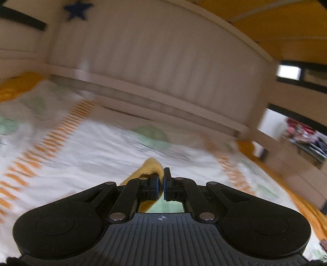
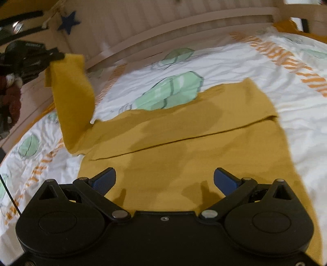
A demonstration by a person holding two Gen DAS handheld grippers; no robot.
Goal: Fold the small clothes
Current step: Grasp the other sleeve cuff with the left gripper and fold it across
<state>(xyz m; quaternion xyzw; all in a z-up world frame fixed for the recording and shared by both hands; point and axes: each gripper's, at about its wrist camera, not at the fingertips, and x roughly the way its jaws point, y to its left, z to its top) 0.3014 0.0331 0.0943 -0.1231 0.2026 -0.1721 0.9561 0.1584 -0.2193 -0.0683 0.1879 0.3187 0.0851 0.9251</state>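
Note:
A mustard-yellow knit garment (image 2: 184,155) lies spread on the bed, with a fold line across its middle. Its left sleeve (image 2: 71,98) is lifted off the sheet and hangs from my left gripper (image 2: 58,55) at the upper left of the right wrist view. In the left wrist view my left gripper (image 1: 161,183) is shut on the yellow sleeve end (image 1: 150,166), which sticks up past the left finger. My right gripper (image 2: 164,180) hovers open over the garment's near part, nothing between its blue pads (image 2: 104,181).
The bed has a white sheet (image 2: 235,61) printed with green shapes and orange stripes. A pale slatted headboard (image 1: 163,67) runs along the far side, with a dark blue star (image 1: 77,10) on the wall. Cluttered shelves (image 1: 306,137) stand at the right.

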